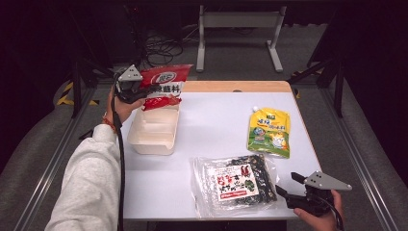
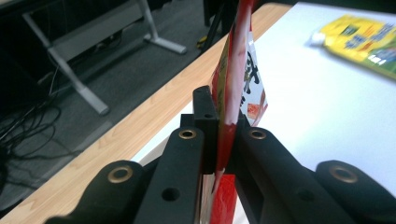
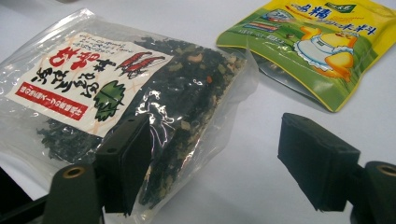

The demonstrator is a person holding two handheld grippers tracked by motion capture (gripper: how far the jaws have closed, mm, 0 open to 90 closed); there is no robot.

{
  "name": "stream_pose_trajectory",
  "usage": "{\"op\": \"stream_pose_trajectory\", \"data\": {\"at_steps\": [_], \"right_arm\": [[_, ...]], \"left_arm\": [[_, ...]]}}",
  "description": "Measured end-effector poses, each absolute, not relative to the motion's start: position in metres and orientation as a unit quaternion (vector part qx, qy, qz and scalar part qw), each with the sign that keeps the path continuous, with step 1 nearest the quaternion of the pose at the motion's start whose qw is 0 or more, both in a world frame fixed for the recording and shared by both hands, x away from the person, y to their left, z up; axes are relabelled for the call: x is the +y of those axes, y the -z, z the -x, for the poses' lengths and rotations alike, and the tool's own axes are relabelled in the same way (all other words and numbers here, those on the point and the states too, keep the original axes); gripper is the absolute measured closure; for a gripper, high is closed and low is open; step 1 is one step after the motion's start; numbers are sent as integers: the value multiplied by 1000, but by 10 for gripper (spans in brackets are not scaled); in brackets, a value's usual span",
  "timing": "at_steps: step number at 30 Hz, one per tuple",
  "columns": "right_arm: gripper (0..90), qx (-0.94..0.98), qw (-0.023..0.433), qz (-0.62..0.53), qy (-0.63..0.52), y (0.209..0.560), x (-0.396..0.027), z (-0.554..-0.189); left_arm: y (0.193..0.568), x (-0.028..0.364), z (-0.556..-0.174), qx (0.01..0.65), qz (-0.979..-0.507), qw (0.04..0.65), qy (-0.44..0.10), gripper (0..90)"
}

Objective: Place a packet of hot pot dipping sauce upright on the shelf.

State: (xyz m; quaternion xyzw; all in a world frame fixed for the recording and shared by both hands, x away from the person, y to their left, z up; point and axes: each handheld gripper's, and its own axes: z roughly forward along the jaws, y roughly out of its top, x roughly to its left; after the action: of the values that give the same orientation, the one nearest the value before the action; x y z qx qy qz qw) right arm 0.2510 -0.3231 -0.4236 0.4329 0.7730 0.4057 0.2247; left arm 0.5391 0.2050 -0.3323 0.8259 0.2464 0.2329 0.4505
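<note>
My left gripper [image 1: 144, 94] is shut on a red snack packet [image 1: 163, 84], held in the air just beyond the far end of a cream plastic box [image 1: 151, 131]. In the left gripper view the packet [image 2: 236, 84] stands edge-on, pinched between the two black jaws [image 2: 224, 140]. My right gripper [image 1: 287, 185] stands open at the table's near right corner, beside a clear bag of dried seaweed [image 1: 234, 184]. From the right gripper view, the seaweed bag [image 3: 116, 88] lies ahead, its corner in front of the left jaw, with nothing between the pads [image 3: 212, 163].
A yellow-green spouted pouch [image 1: 270, 131] lies flat at the right of the white table [image 1: 216, 120]; it also lies beyond the right jaw [image 3: 322, 42]. The table's far edge is a wooden strip [image 1: 235, 86]. A grey stand frame [image 1: 238, 29] and cables sit on the floor behind.
</note>
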Motion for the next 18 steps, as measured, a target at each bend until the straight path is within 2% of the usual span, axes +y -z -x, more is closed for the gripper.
{"op": "stream_pose_trajectory", "data": {"at_steps": [12, 18], "right_arm": [[254, 772, 223, -438, -404, 426, -324, -249], [256, 779, 218, -434, -398, 429, -321, -250]], "left_arm": [[350, 202, -558, 260, -822, 453, -227, 898], [357, 193, -566, 263, -833, 429, -233, 889]]}}
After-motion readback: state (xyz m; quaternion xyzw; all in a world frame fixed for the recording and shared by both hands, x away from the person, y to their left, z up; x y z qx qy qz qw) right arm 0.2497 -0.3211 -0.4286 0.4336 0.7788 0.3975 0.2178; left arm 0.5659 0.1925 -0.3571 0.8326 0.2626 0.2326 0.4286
